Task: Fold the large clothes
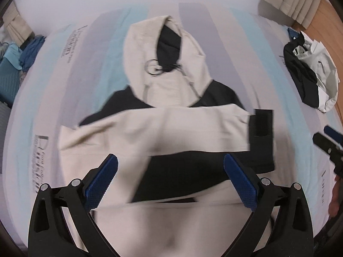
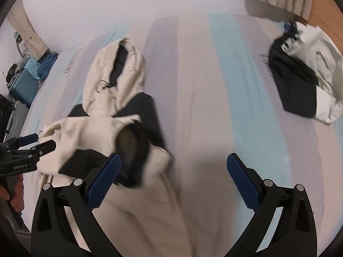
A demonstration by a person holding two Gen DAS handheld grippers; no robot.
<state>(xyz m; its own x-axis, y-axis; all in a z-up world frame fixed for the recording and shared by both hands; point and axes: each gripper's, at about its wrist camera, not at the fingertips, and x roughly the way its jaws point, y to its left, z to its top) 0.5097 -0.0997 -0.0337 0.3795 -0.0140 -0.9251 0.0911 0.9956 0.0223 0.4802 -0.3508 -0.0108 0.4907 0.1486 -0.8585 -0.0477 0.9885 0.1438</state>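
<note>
The bed [image 2: 193,98] is wide, with pale blue, grey and cream stripes, and there is lots of bare sheet to the right of the big hoodie [image 2: 120,81]. The far edge of the bed meets a plain wall, and a strip of wooden floor [image 2: 321,2] shows past the right corner. There are two piles of clothes on the bed: the hoodie on the left part, and a small black and white bundle [image 2: 300,81] well apart near the right edge. There are two grippers. The left gripper [image 1: 170,177] hangs over the bottom part of the hoodie with its blue pads spread wide and nothing between them. The right gripper [image 2: 173,180] is spread wide too, over the right edge of the hoodie and the bare sheet beside it, holding nothing. The hoodie is cream with black parts. Its hood points at the wall, a cream sleeve lies folded across the chest, and its black cuff [image 1: 261,137] rests at the side. Everything looks a bit blurry.
</note>
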